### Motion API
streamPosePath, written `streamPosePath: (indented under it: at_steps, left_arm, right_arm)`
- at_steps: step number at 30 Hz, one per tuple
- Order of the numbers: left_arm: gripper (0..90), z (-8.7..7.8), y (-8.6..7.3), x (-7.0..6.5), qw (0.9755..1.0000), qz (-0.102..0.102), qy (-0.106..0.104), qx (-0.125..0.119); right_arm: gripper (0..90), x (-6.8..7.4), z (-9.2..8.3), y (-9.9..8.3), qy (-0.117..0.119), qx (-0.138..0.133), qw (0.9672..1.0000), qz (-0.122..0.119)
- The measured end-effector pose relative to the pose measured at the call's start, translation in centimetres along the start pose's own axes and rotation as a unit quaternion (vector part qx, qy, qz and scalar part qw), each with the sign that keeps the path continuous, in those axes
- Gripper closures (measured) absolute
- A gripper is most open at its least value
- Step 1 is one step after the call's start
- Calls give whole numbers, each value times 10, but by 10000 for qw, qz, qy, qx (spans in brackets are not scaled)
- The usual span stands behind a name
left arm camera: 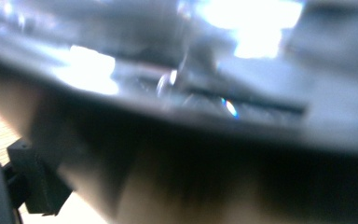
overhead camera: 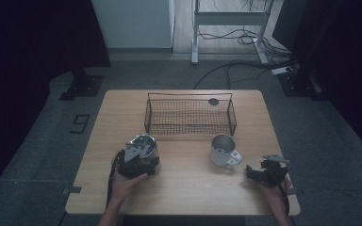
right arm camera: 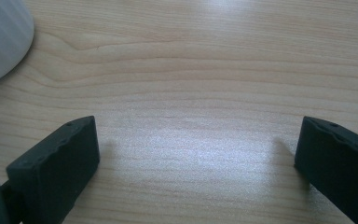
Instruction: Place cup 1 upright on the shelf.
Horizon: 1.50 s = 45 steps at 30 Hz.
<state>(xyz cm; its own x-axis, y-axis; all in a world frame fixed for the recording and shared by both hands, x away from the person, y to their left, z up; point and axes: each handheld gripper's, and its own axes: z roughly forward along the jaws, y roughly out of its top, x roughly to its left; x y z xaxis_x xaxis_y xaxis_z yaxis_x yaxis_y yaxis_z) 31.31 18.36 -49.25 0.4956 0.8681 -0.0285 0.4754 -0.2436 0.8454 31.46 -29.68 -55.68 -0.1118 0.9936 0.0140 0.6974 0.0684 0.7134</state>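
The left gripper [overhead camera: 136, 162] sits against a shiny metal pot [overhead camera: 143, 147] at the near left of the table [overhead camera: 188, 188] — whether its jaws press it I cannot tell. The pot stands upright, mouth up, blurred close in the left gripper view. The right gripper [right arm camera: 198, 154] rests wide open — near right, beside a metal mug [overhead camera: 222, 149].

Left hand [overhead camera: 125, 182] enters from six o'clock, forearm angled toward twelve, carrying the left gripper [overhead camera: 139, 162], which points toward one o'clock; the state of its jaws cannot be read from the blurred left gripper view. Right hand [overhead camera: 277, 190] enters from five o'clock with the right gripper [overhead camera: 252, 172] pointing toward nine o'clock, low over the surface. In the right gripper view its jaws stand wide apart, nothing between them.
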Motion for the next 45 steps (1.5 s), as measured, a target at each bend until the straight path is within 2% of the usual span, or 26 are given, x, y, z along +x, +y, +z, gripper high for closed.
streamPosePath:
  at_steps: [10,22,39,45]
  left_arm:
    - [37,-1,-2,-3,10000,25,23,-84]
    - [39,-5,-2,-6,9999,151,-44,-28]
    - [39,-28,7,-4,9996,1,-11,-284]
    - [40,-37,13,-3,9994,-23,79,-333]
  right_arm:
    - [2,0,0,0,10,-8,10000,-2]
    - [3,0,0,1,23,-3,10000,-15]
    - [6,0,0,1,18,-13,10000,-16]
    - [14,0,0,1,9,-23,10000,-4]
